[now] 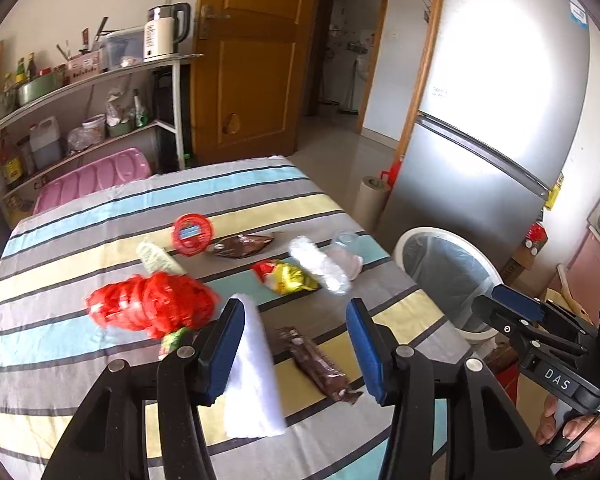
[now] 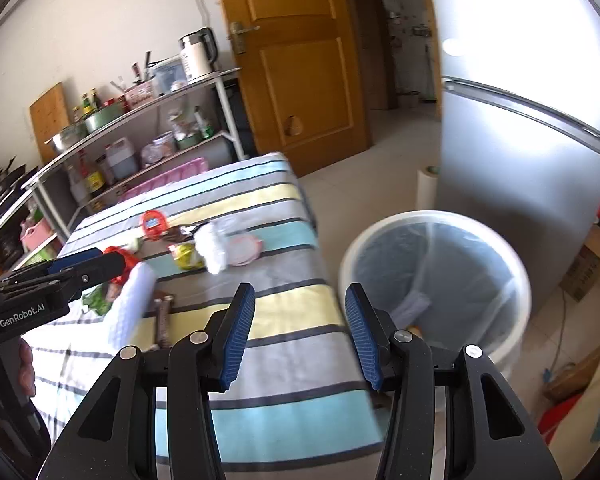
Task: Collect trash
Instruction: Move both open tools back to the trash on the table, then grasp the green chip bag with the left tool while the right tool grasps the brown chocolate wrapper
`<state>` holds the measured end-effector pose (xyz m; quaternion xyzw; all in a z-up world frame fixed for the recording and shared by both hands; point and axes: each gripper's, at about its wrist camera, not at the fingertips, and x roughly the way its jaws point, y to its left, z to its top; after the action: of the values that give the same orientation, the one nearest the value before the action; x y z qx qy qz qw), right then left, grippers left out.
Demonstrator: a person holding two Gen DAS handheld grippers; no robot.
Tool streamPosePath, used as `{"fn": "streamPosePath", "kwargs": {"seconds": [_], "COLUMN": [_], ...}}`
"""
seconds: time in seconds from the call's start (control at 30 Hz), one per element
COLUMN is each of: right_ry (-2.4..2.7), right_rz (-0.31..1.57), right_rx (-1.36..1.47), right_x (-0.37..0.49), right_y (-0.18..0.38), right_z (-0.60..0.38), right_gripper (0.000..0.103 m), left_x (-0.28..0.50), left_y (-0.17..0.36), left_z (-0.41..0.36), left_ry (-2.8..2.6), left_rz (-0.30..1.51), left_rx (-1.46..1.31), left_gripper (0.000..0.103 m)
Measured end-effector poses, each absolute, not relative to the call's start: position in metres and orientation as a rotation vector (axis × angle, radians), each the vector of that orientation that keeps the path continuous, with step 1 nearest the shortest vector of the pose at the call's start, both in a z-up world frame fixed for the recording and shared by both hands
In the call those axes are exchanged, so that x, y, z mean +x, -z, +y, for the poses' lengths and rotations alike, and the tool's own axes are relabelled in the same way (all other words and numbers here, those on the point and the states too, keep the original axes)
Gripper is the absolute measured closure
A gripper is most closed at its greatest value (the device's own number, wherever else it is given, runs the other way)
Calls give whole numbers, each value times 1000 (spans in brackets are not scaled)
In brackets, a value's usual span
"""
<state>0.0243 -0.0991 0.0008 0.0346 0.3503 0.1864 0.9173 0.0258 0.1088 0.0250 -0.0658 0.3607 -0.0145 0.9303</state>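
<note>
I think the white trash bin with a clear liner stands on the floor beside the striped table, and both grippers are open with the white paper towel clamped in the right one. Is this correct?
Not quite. The right gripper holds nothing; the right wrist view shows its jaws open and empty. The white paper towel lies on the striped table. The trash bin and left gripper are as you say.

My left wrist camera looks forward along my left gripper point(image 1: 296, 344), tilted down over the near part of the striped table point(image 1: 80, 232), close above the cloth, facing the far edge, the shelf point(image 1: 84, 80) and the door point(image 1: 252, 60). My right wrist camera sits off the table's right edge, looking down past my right gripper point(image 2: 300, 332) at that edge and the trash bin point(image 2: 516, 280) beside it. Both views share the table top, shelf, door, fridge point(image 1: 500, 120) and bin, and each catches the other gripper at its side.
</note>
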Motion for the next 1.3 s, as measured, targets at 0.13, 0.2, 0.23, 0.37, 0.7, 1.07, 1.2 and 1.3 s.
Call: {"fn": "streamPosePath", "kwargs": {"seconds": [0.13, 0.2, 0.23, 0.37, 0.7, 1.07, 1.2, 1.3], "right_ry": [-446, -478, -495, -546, -593, -593, -600, -596], "right_rz": [737, 751, 755, 779, 856, 934, 934, 932], "right_rx": [38, 21, 10, -35, -87, -81, -99, -112], "right_x": [22, 22, 22, 22, 35, 51, 52, 51], "right_y": [6, 10, 12, 20, 41, 57, 57, 57], "right_z": [-69, -54, -47, -22, 21, 29, 33, 34], "right_gripper": [55, 55, 55, 55, 55, 63, 67, 71], "left_x": [10, 3, -1, -11, -7, 35, 43, 45], "left_y": [-20, -17, -16, -7, 12, 41, 46, 47], "left_z": [146, 163, 171, 197, 221, 208, 206, 207], "left_ry": [-40, -72, -82, -103, -12, 36, 15, 15], "left_rz": [733, 731, 725, 730, 772, 889, 910, 911], "left_rx": [-191, -212, -220, -258, -350, -379, -377, -386], "left_gripper": [48, 48, 48, 47, 38, 38, 38, 38]}}
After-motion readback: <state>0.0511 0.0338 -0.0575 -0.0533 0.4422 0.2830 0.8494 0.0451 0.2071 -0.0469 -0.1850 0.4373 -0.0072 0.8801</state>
